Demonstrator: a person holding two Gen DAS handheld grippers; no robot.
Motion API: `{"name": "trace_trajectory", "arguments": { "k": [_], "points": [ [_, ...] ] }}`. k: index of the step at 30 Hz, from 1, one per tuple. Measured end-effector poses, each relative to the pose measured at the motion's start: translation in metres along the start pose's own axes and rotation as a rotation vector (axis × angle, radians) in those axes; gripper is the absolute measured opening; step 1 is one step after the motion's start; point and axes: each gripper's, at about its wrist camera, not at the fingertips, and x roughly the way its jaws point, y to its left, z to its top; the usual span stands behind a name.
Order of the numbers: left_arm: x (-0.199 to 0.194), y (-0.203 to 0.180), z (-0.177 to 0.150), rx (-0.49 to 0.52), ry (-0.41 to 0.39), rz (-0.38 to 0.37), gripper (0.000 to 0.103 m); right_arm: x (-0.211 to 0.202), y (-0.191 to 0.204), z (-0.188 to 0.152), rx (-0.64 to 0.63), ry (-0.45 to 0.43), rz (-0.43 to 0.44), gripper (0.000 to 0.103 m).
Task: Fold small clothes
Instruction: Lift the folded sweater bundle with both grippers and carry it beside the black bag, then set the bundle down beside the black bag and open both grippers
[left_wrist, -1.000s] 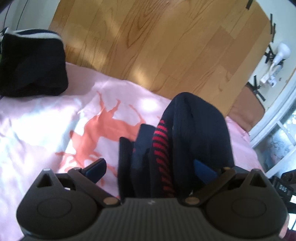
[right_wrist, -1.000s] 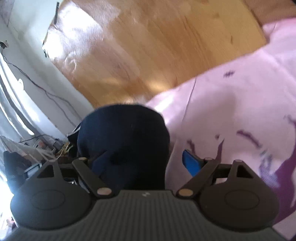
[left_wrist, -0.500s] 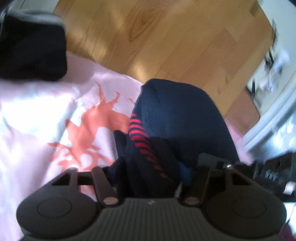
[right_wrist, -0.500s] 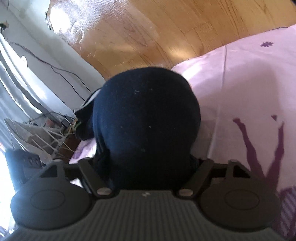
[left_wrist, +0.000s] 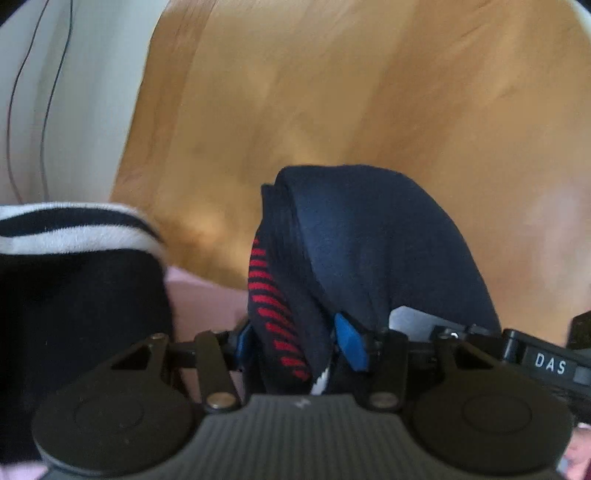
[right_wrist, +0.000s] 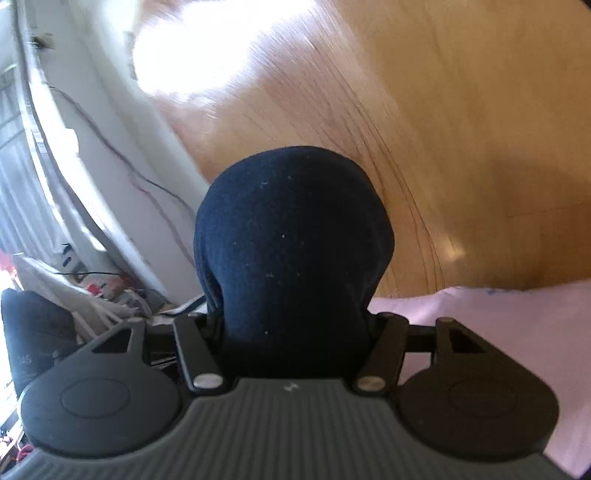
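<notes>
Closest to my left camera, the left gripper (left_wrist: 295, 343) has its blue-padded fingers (left_wrist: 351, 341) pressed together on a navy sock with red stripes (left_wrist: 369, 251), which rises in a rounded fold between them. The red stripes run down the sock's left side, and a small white patch shows at its base. At the right edge of this view sits part of another black device labelled "DAS" (left_wrist: 546, 363). To the left, just beside my gripper, a dark garment with white bands (left_wrist: 74, 266) lies on the pink bedsheet (left_wrist: 207, 299) near the sheet's far edge. In my right camera, the right gripper (right_wrist: 291, 325) is clamped on a bulging bundle of the same navy fabric (right_wrist: 291, 240); the cloth hides its fingertips. The pink sheet (right_wrist: 498, 321) shows at the lower right. Beyond the sheet's edge lies a wooden floor (right_wrist: 443, 110), blurred, with a bright glare, and a white wall with thin cables (right_wrist: 147, 184) at the far left.
</notes>
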Motion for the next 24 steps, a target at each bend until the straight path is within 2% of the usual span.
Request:
{"name": "trace_trajectory", "arguments": {
  "k": [3,5,9,11,13,17,20,24],
  "points": [
    [0.036,0.002,-0.009,0.048,0.041,0.145,0.043,0.049,-0.031,-0.007,0.049,0.081,-0.057,0.065],
    [0.041,-0.011,-0.020,0.119,-0.009,0.220,0.043,0.064,-0.039,-0.015,0.041,0.093,-0.113,0.072],
    [0.031,-0.020,-0.023,0.090,-0.008,0.244,0.049,0.056,-0.044,-0.014,0.067,0.107,-0.119,0.078],
    [0.011,-0.021,-0.024,0.037,-0.020,0.235,0.051,0.036,-0.035,-0.012,0.040,0.097,-0.142,0.080],
    [-0.017,-0.020,-0.034,-0.007,-0.058,0.218,0.059,0.004,-0.025,-0.015,-0.001,0.052,-0.160,0.083],
    [-0.065,-0.034,-0.076,-0.007,-0.101,0.237,0.068,-0.068,-0.008,-0.041,-0.065,-0.016,-0.253,0.085],
    [-0.080,-0.042,-0.114,-0.001,-0.075,0.282,0.069,-0.110,0.004,-0.075,-0.100,-0.004,-0.308,0.085],
    [-0.093,-0.056,-0.151,0.004,-0.039,0.339,0.069,-0.146,0.023,-0.121,-0.163,0.027,-0.391,0.085]
  ]
}}
